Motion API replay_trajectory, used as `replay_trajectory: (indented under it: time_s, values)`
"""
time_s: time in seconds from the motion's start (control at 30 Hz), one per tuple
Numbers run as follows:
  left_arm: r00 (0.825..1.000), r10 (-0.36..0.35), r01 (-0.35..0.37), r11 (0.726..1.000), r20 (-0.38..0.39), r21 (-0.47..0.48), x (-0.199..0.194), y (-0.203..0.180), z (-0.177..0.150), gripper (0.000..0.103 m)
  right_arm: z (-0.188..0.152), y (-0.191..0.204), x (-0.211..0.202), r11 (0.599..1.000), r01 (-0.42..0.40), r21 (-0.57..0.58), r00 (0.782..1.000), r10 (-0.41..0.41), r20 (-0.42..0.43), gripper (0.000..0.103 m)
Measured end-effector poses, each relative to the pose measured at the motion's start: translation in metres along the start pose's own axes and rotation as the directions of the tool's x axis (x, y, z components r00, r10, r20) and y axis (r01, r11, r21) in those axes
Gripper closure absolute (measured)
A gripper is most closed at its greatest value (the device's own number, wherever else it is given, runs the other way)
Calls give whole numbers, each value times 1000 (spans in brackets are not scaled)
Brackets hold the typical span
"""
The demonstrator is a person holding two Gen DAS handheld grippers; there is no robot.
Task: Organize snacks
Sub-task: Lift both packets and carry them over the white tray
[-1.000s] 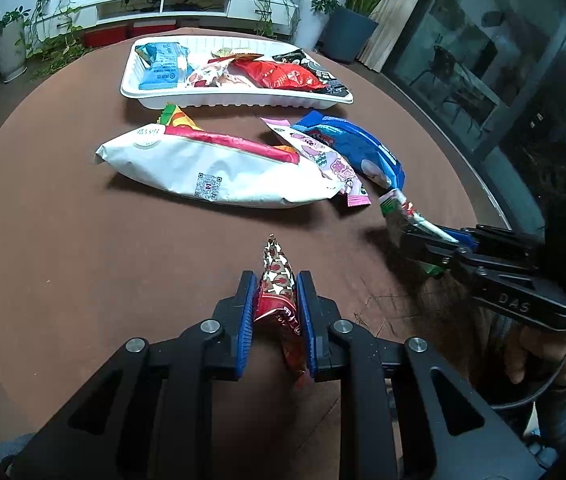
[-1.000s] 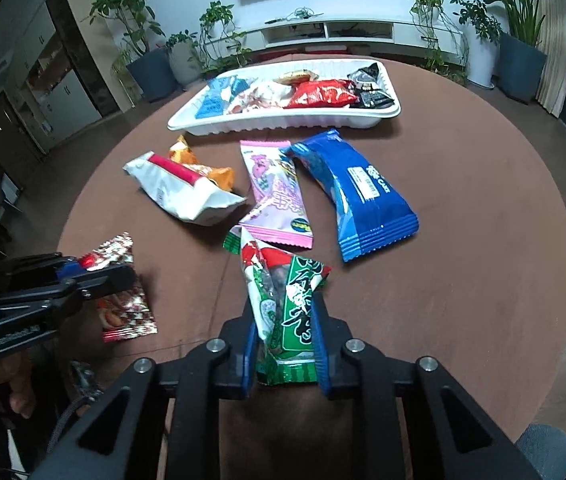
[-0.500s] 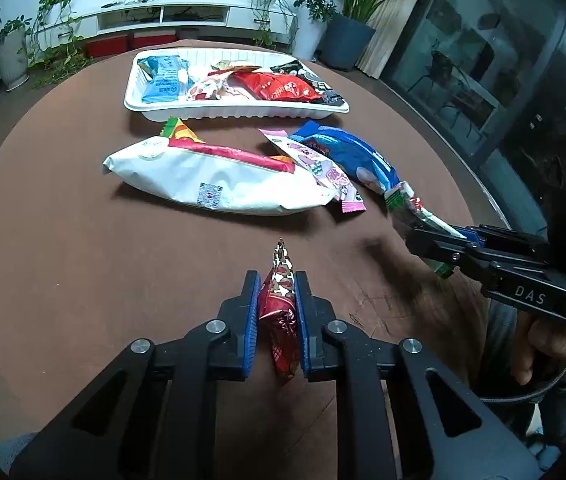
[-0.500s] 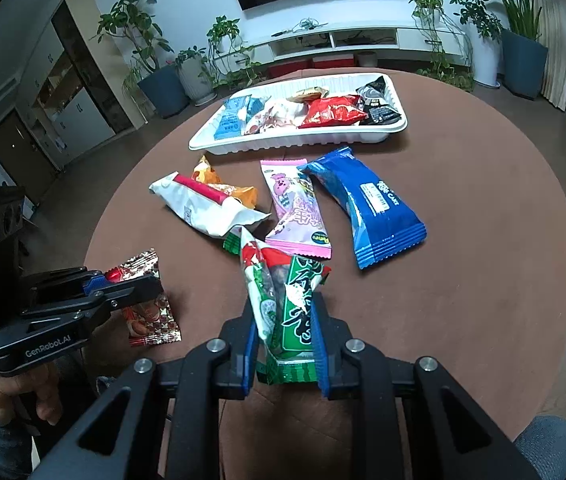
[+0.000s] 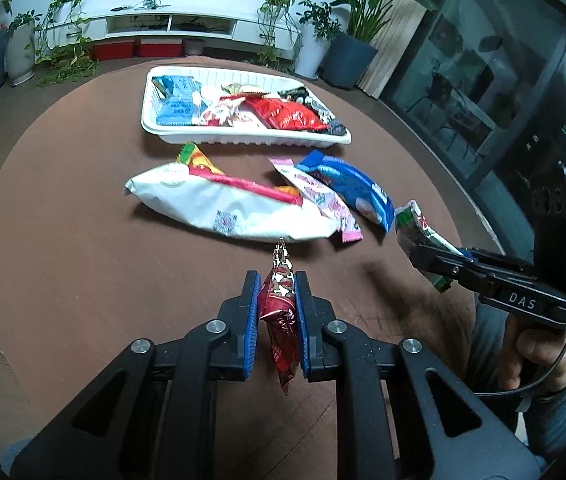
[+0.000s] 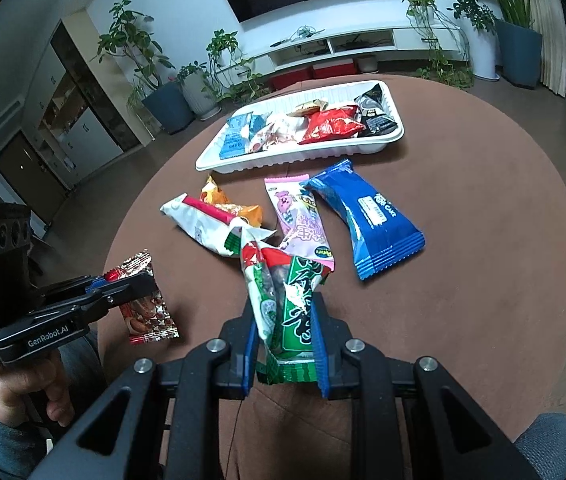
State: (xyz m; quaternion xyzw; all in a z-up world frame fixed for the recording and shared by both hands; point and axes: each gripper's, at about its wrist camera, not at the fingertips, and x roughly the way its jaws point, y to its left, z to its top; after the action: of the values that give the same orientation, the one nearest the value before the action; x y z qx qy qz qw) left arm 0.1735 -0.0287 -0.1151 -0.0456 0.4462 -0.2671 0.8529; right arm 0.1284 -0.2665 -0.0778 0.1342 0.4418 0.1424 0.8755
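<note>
left claw [image 5: 277, 300] pinches red packet [image 5: 281, 320]; right claw [image 6: 285, 320] pinches green packet [image 6: 291, 300].

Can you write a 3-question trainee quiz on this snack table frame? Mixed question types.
1. True or false: the left hand-held gripper is shut on the red patterned packet.
2. Multiple choice: what does the right hand-held gripper hold? A) the blue packet B) the green packet C) the pink packet
3. Fill in: the blue packet lies on the brown table, not yet in the white ____.

Key:
1. True
2. B, the green packet; the pink packet lies on the table.
3. tray
</note>
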Motion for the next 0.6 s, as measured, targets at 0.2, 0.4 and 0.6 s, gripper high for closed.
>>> replay_trajectory:
  time_s: [0.2, 0.4, 0.6]
  values:
    - [999, -14, 15, 999, 44, -30, -14, 11, 21, 88, 10, -12, -11, 999, -9, 35, 1000, 8, 28, 78]
    - [995, -16, 19, 1000, 94, -21, -29, 18, 60, 88, 38, -28, -25, 998, 8, 56, 997, -12, 77, 78]
    - [992, -20, 18, 1000, 128, 13, -32, 20, 116, 88, 83, -37, -37, 999, 35, 41, 989, -40, 142, 78]
